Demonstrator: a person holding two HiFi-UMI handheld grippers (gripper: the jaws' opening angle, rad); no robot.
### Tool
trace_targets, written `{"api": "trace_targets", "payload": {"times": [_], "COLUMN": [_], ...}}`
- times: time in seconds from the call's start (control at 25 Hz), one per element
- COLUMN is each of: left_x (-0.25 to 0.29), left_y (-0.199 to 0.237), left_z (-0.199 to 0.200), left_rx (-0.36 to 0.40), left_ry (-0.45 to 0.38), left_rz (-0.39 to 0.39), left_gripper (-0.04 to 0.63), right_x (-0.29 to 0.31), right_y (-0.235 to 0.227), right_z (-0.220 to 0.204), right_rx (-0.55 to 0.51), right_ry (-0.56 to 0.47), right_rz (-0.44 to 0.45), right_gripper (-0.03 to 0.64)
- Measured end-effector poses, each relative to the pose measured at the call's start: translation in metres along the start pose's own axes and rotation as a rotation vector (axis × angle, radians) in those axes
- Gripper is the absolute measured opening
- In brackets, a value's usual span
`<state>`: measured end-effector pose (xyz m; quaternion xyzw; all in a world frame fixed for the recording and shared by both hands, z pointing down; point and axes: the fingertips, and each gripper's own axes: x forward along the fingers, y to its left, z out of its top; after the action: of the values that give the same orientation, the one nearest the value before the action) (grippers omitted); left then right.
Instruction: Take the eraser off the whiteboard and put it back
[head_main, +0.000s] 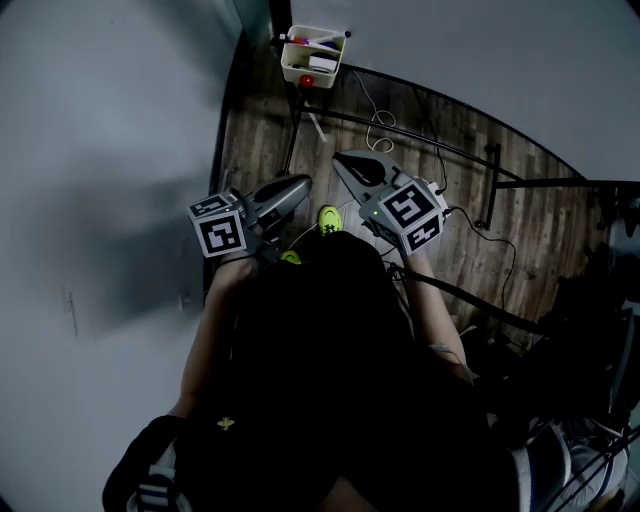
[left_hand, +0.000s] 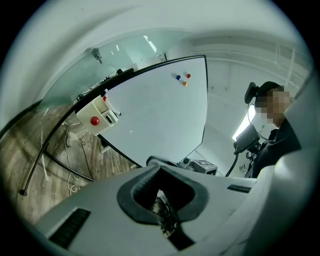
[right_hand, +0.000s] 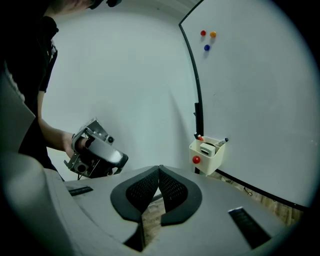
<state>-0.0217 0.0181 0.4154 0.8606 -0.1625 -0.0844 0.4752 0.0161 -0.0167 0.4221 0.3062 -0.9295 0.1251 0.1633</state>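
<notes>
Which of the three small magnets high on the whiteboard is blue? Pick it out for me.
The blue magnet, lowest of the cluster in the right gripper view; the red magnet and orange magnet sit side by side just above it.

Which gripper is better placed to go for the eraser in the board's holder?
Right, probably: the right gripper points almost at the holder with the eraser, while the left gripper has it off to one side. Both are shut.

Open air lies in front of the bin (head_main: 325, 75), wide enough for a hand-held gripper to pass. Left of the bin the wall (head_main: 120, 120) closes in; right of it runs the whiteboard (head_main: 480, 60). Below the bin, stand bars (head_main: 540, 181) and cables (head_main: 381, 118) cross the floor (head_main: 260, 130).
</notes>
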Motion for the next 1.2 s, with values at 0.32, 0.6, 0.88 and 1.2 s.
{"api": "trace_targets", "payload": {"times": [0.32, 0.6, 0.88, 1.2], "left_x": [0.022, 0.047, 0.064, 0.062], "left_y": [0.012, 0.023, 0.034, 0.035], "left_z": [0.015, 0.026, 0.039, 0.046], "left_rx": [-0.001, 0.006, 0.025, 0.047], "left_ry": [-0.032, -0.053, -0.082, -0.105], "left_rz": [0.031, 0.054, 0.093, 0.138], "left_gripper": [0.017, 0.017, 0.017, 0.017], "right_x": [0.001, 0.004, 0.007, 0.009], "right_y": [-0.03, -0.054, -0.078, -0.083], "right_z": [0.0, -0.001, -0.001, 0.005], "right_rx": [-0.007, -0.023, -0.032, -0.051], "right_ry": [0.011, 0.011, -0.005, -0.041], "right_rz": [0.038, 0.082, 0.108, 0.108], "right_gripper": [0.02, 0.02, 0.02, 0.02]}}
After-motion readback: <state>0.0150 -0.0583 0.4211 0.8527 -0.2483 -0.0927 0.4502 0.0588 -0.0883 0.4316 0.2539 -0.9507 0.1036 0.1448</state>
